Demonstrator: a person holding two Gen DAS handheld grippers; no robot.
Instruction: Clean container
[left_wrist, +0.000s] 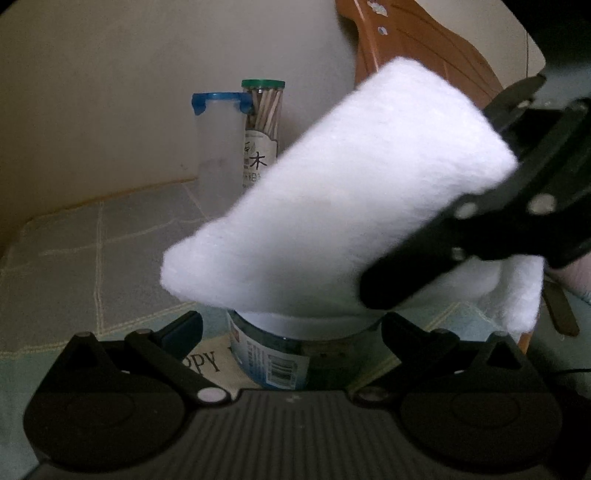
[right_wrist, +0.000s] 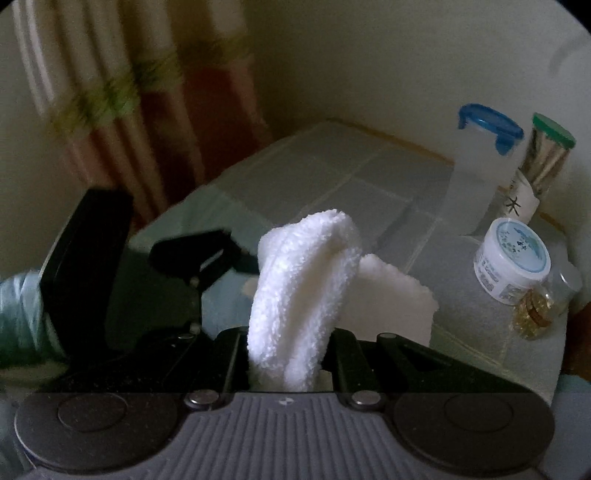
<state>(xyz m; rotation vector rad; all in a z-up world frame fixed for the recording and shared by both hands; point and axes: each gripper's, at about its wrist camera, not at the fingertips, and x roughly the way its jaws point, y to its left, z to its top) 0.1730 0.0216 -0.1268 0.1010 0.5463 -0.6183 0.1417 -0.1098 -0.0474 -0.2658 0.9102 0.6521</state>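
Hiding most of the jar (left_wrist: 271, 360) in the left wrist view is a big white cloth (left_wrist: 332, 206). Only the jar's dark side and a bit of its label show, low in the middle of the frame. The jar's top is under the cloth, so I cannot tell if a lid is on it. The picture is dim, and the word on the table cover (left_wrist: 74, 258) beside the jar is cut off.

The left gripper (left_wrist: 291, 332) has its two fingers spread wide, one on each side of the jar. I cannot tell if they press on it.

The right gripper (right_wrist: 284, 354) has its fingers pressed together on the folded cloth (right_wrist: 299, 295), which sticks up in the middle of the right wrist view. In the left wrist view this gripper comes in from the right edge, and the cloth rests on top of the jar.

At the right of the right wrist view stand a small white lid (right_wrist: 515, 254), a tub with a blue lid (right_wrist: 487, 125) and a tube of wooden sticks (right_wrist: 546, 155). The curtain (right_wrist: 122, 110) at the upper left is blurry.
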